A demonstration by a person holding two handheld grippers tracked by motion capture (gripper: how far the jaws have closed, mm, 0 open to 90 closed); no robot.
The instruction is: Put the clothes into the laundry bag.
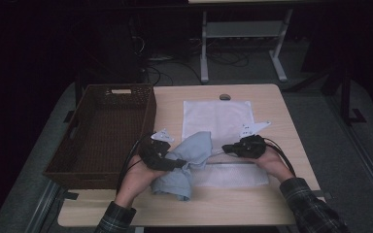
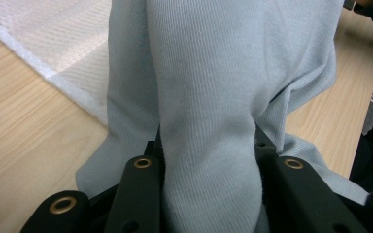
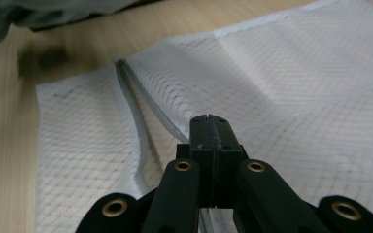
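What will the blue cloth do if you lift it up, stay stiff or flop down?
Probably flop: the blue cloth already sags in soft folds around the left gripper that pinches it. It looks like thin knit, so likely light. It seems unlikely to slip, bunched between the jaws.

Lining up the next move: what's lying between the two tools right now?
In the high view, the light blue garment and the white mesh bag lie between the left tool and right tool.
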